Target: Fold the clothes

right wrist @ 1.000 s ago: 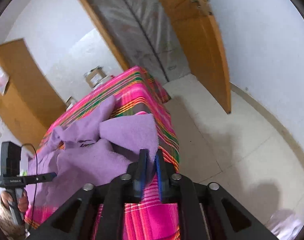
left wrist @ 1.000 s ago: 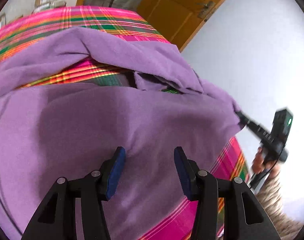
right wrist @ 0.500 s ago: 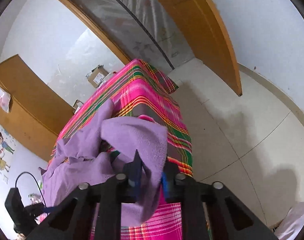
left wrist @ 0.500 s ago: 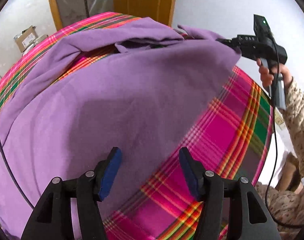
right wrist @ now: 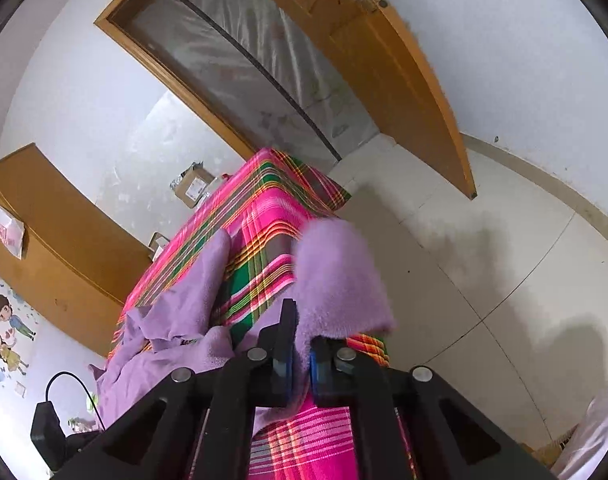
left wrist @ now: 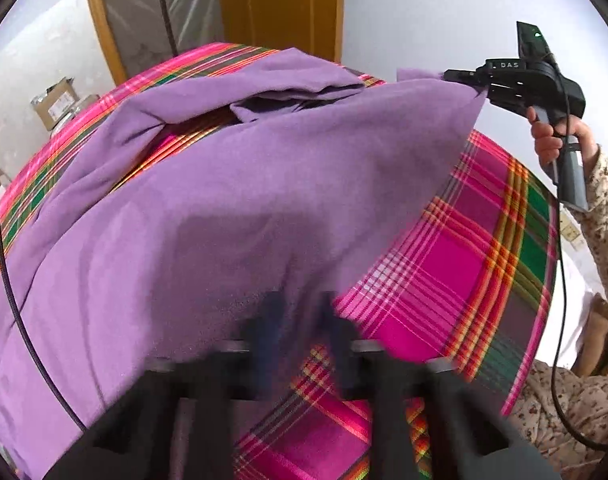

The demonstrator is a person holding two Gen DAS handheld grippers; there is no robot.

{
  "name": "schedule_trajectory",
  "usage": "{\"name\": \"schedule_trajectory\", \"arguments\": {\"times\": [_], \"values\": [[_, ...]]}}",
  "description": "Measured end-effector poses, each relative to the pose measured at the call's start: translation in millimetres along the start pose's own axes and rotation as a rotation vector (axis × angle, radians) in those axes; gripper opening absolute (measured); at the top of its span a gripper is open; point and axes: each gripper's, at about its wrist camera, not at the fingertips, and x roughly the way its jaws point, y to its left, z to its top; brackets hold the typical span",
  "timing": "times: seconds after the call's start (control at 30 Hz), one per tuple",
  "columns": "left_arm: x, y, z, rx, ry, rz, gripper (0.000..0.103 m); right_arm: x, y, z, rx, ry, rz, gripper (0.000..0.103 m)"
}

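Left wrist view: the purple garment (left wrist: 232,208) lies spread over the plaid-covered desk (left wrist: 475,264), its far part bunched near the back edge.
Left gripper (left wrist: 300,344): blurred, fingers drawn narrow at the garment's near hem. Cloth sits between them, but I cannot tell if they have bitten.
Right gripper, seen across the desk (left wrist: 469,78): pinching the garment's far corner, lifted clear of the desk, in the person's hand (left wrist: 559,136).
Right wrist view: the gripper (right wrist: 300,354) is clamped tight on a purple corner (right wrist: 339,280) that flops up over its fingers.
Sleeve end: trails along the desk toward the far side (right wrist: 208,276).
Step in hand, by my read: taking hold of both corners of one edge.
Next move calls for: a firm left grip, then both corners lifted together and carried across evenly, keeping the edge taut.
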Motion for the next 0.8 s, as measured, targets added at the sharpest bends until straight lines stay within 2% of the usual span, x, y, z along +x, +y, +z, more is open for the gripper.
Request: {"name": "schedule_trajectory", "arguments": {"times": [0.17, 0.3, 0.4, 0.5, 0.6, 0.67, 0.8], "values": [[-12.4, 2.2, -5.3, -0.015, -0.029, -0.044, 0.004, -10.4, 1.2, -0.7, 0.004, -0.021, -0.005, 0.005], [-25.6, -10.3, -12.5, 0.008, -0.051, -0.082, 0.002, -23.7, 0.8, -3.4, -0.007, -0.052, -0.026, 0.003], [-31.5, -17.8, -16.3, 0.026, -0.056, -0.110, 0.002, -31.2, -7.9, -6.8, 0.021, -0.057, -0.005, 0.003], [-35.4, -14.3, -18.9, 0.003, -0.071, -0.086, 0.002, -30.8, -17.7, -13.0, 0.038, -0.042, -0.049, 0.003], [-44.9, 0.5, -24.0, -0.070, -0.101, -0.074, 0.006, -22.7, -20.0, -20.9, 0.013, -0.013, -0.114, 0.003], [-51.7, 16.3, -30.8, -0.128, -0.102, -0.049, 0.018, -18.8, -19.3, -23.7, 0.009, 0.004, -0.138, 0.005], [-71.4, 48.2, -51.0, -0.244, -0.118, 0.011, 0.029, -22.3, -14.8, -23.7, -0.019, 0.009, -0.191, 0.013]]}}
